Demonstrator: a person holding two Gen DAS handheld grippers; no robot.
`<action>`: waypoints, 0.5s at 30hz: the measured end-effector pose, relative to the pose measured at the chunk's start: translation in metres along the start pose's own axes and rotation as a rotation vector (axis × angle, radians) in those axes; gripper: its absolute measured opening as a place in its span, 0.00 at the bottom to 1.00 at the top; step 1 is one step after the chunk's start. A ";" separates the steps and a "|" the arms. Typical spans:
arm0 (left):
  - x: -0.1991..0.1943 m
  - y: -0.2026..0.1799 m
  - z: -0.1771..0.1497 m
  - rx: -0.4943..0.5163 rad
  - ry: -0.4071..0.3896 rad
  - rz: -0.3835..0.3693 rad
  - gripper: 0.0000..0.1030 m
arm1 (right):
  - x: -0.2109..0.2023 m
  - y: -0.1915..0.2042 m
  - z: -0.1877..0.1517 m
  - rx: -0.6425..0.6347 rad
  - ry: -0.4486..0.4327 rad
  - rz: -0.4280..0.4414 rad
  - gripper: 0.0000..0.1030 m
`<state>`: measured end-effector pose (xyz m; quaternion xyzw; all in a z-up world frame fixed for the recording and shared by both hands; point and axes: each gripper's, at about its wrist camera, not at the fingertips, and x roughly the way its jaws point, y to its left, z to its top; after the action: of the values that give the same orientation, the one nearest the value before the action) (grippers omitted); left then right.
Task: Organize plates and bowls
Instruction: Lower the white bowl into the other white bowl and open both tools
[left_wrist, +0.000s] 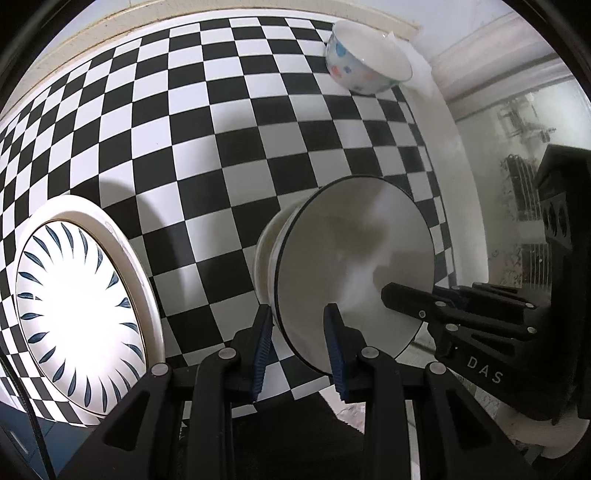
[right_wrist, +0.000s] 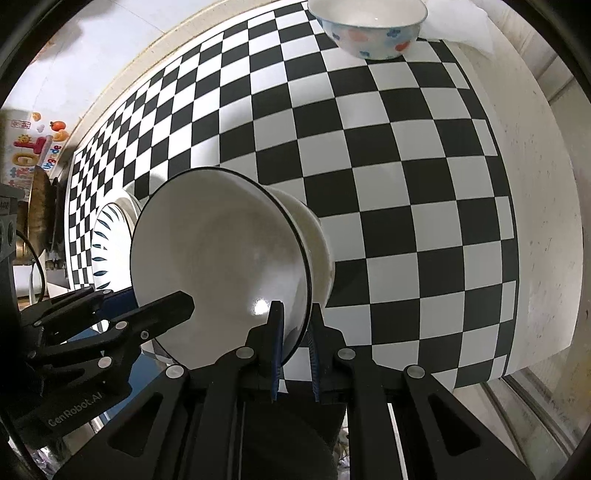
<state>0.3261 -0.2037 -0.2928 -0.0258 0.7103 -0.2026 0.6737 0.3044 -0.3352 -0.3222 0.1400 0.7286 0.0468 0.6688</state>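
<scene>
A white bowl with a thin dark rim is held between both grippers above the checkered table; it also shows in the right wrist view. My left gripper straddles its near rim, one finger inside and one outside, with a gap between the outer pad and the wall. My right gripper is shut on the opposite rim. A plate with blue petal marks lies at the left on a larger white plate. A floral bowl stands at the table's far edge, also in the right wrist view.
The black-and-white checkered tablecloth covers the table. A white cloth or paper lies beside the floral bowl. The table's right edge drops off to the floor. Cluttered items with colourful stickers stand beyond the left edge.
</scene>
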 end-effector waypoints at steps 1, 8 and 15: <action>0.001 0.000 0.000 0.002 0.004 0.006 0.25 | 0.001 0.000 0.000 -0.001 0.002 -0.005 0.13; 0.011 -0.004 0.000 0.012 0.020 0.033 0.25 | 0.010 0.001 0.000 -0.005 0.020 -0.023 0.14; 0.015 -0.006 0.001 0.020 0.030 0.059 0.25 | 0.011 0.006 0.003 -0.009 0.022 -0.042 0.17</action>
<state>0.3238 -0.2138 -0.3051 0.0051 0.7188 -0.1901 0.6688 0.3071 -0.3267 -0.3318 0.1212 0.7385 0.0376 0.6623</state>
